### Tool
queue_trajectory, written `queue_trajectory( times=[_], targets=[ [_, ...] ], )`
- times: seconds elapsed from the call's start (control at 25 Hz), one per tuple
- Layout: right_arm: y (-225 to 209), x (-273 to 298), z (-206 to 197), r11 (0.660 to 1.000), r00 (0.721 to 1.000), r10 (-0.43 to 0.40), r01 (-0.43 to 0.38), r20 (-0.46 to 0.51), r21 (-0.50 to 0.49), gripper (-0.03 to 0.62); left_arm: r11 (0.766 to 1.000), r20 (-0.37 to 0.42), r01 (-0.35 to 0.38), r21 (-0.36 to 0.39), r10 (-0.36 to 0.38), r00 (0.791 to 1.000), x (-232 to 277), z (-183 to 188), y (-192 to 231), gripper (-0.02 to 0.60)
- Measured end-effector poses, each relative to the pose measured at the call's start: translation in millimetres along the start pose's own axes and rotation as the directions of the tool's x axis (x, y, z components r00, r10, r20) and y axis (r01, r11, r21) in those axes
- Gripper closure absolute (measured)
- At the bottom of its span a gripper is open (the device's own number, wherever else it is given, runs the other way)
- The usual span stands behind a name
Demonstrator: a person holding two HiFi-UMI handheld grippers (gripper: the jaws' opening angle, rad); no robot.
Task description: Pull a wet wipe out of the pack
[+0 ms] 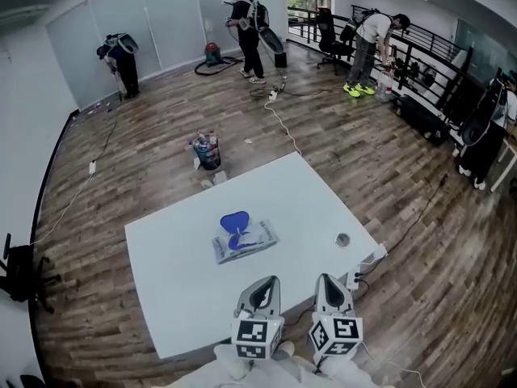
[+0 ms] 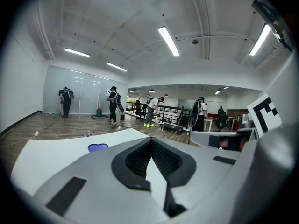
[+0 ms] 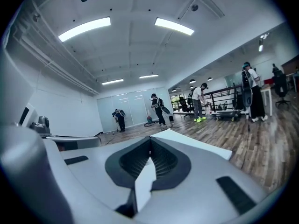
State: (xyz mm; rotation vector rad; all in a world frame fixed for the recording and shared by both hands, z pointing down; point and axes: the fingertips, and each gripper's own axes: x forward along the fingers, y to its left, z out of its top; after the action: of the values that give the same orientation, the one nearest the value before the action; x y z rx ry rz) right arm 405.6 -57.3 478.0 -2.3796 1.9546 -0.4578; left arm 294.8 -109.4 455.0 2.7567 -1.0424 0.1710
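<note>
Left tongs (image 1: 265, 286) and right tongs (image 1: 327, 283) both pressed together, empty, apart from the wipe pack (image 1: 244, 242).

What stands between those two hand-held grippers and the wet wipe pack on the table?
Nothing visible. Only bare white table lies between the left hand-held gripper, the right hand-held gripper and the wet wipe pack. A small round object sits off to the right, outside both paths.
</note>
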Motion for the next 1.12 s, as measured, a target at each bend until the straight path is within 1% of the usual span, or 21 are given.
queue_trajectory(
  times=[0.12,0.28,0.56,0.72,0.88,1.0,1.12],
  targets=[
    [4,5,-6,0.999,0.999,0.034,-0.034,-0.020,0.008,0.585,0.999,-0.005,-0.032,-0.009,0.032,0.999,-3,-3,3,0.574],
    [11,12,-14,0.998,0.997,0.065,-0.065,-0.037,0.014,0.585,0.998,-0.004,-0.057,-0.008,0.057,0.998,-7,-7,10,0.574],
    [29,35,-21,0.995,0.993,0.103,-0.103,-0.060,0.008,0.585,0.998,0.000,-0.067,-0.011,0.067,0.998,2,-10,26,0.574],
    [46,50,-21,0.990,0.988,0.140,-0.141,-0.064,-0.014,0.585,0.996,0.016,-0.085,-0.018,0.086,0.996,2,-7,41,0.574],
    [60,69,-23,0.982,0.980,0.187,-0.188,-0.063,-0.016,0.585,0.991,0.030,-0.130,-0.031,0.131,0.991,-4,-3,61,0.574],
    [71,84,-31,0.975,0.974,0.211,-0.215,-0.076,-0.050,0.585,0.984,0.025,-0.167,-0.061,0.169,0.985,-12,-6,77,0.574],
    [79,99,-35,0.967,0.968,0.236,-0.242,-0.080,-0.078,0.585,0.976,0.025,-0.205,-0.069,0.207,0.978,-19,-7,90,0.574]
  ],
)
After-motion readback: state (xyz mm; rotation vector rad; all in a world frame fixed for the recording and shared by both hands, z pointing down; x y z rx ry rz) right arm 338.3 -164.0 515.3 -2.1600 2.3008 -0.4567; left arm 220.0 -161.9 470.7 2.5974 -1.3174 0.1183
